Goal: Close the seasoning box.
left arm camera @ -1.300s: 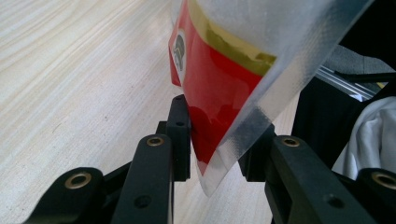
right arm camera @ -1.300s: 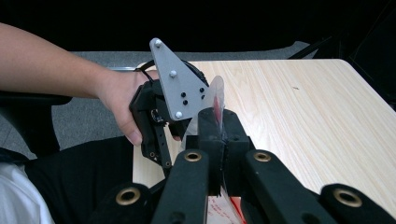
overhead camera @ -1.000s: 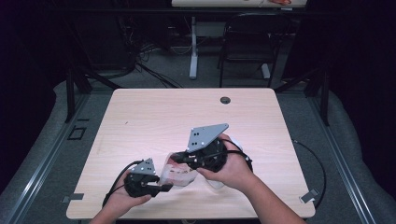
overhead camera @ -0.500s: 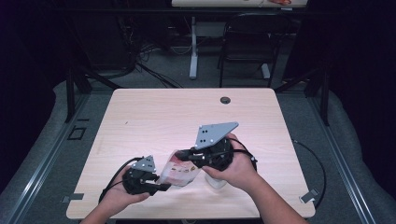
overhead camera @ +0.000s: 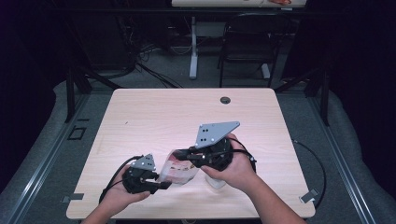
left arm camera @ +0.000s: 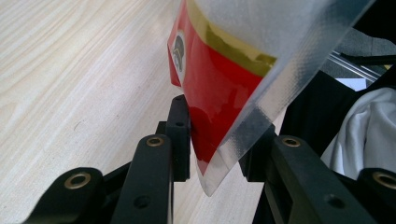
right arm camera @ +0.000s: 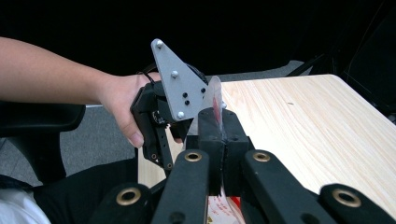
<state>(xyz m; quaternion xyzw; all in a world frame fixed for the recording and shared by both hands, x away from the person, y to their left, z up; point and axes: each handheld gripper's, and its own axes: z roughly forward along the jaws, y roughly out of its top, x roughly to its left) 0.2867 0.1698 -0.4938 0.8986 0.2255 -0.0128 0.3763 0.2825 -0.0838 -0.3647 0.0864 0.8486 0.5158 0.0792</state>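
Note:
A clear plastic bag (overhead camera: 180, 168) with a red printed packet inside hangs just above the wooden table (overhead camera: 187, 112), stretched between both grippers. My right gripper (overhead camera: 189, 156) is shut on the bag's thin upper edge (right arm camera: 214, 95), with its jaws (right arm camera: 220, 116) pressed flat together on the film. My left gripper (overhead camera: 163, 184) holds the bag's lower corner (left arm camera: 219, 140). Its jaws (left arm camera: 217, 123) stand part-way apart, one on each side of the bulging corner and touching it. In the right gripper view the left gripper (right arm camera: 161, 116) sits just beyond the bag in a hand.
A pale object (overhead camera: 215, 181) lies on the table under the right hand, near the front edge. A dark cable hole (overhead camera: 225, 100) sits at the table's far edge. A chair (overhead camera: 245, 46) and desk legs stand beyond. Cables trail off both table sides.
The right gripper's grey plate has tilted a little. Both hands stay about where they were, with the bag still between them.

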